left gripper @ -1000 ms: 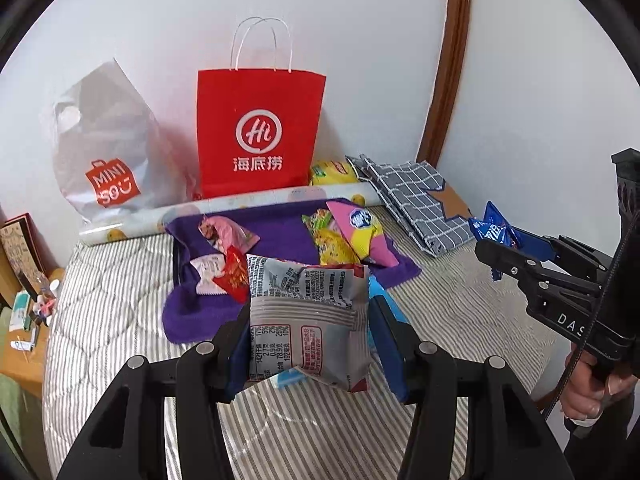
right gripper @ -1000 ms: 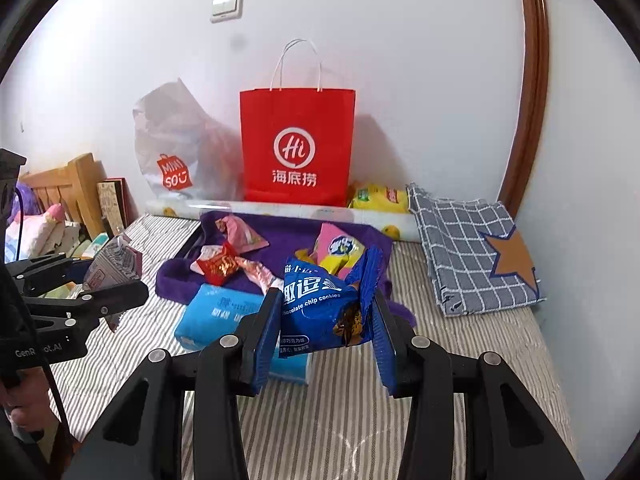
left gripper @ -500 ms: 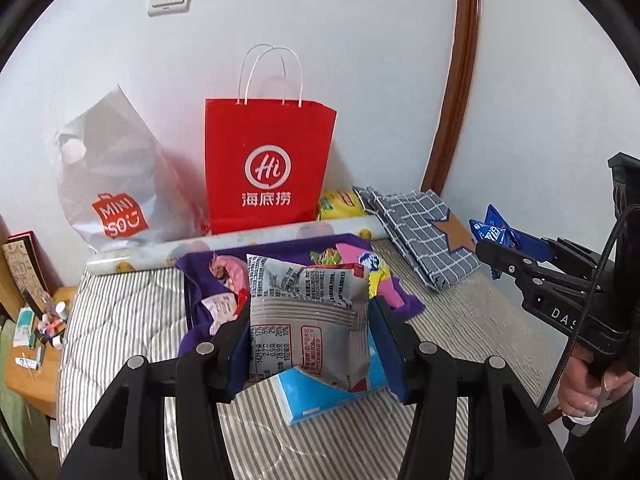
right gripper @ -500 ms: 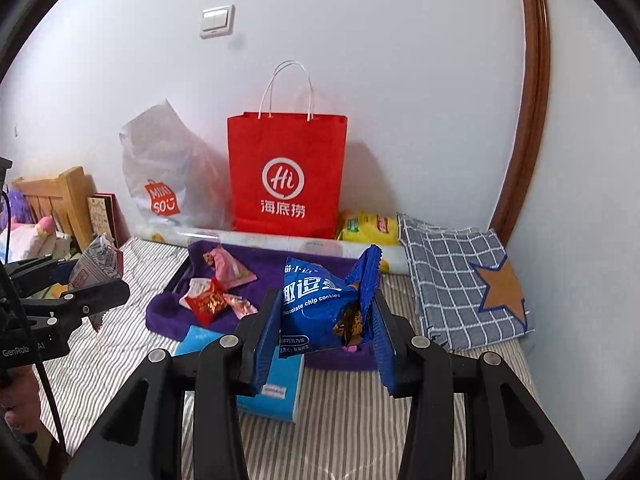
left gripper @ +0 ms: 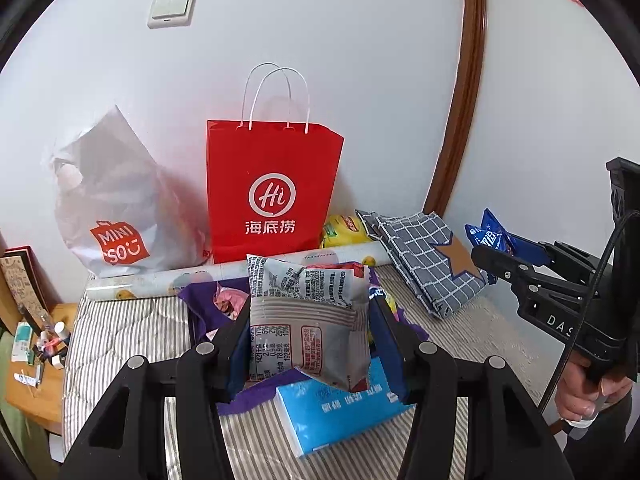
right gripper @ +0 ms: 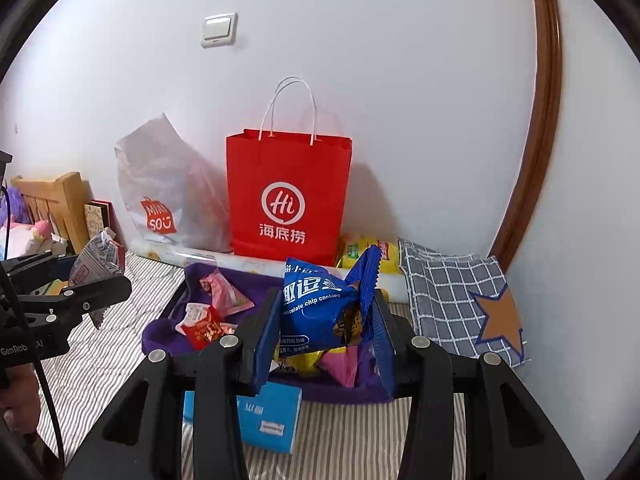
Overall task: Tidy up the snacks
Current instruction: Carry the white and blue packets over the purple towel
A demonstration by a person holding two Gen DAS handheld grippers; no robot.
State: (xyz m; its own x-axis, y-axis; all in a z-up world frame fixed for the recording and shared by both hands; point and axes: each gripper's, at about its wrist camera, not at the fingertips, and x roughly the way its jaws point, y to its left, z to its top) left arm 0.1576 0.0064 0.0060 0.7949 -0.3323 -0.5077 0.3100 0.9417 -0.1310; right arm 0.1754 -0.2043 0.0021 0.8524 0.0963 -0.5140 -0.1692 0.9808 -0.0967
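A: What do I hold now?

B: The grey snack packet [left gripper: 308, 320] is at the lower centre of the left view, clamped in my left gripper [left gripper: 310, 344]. The blue cookie packet [right gripper: 320, 304] is at the centre of the right view, clamped in my right gripper [right gripper: 324, 328]. Both hang above the purple cloth [right gripper: 160, 336] where other snacks lie.

A: And the risk?

B: I think the red paper bag [left gripper: 272, 188] at the upper centre is the goal. Its mouth is narrow, so a packet may catch the rim and tip the bag. The puffy wrappers may also slip out.
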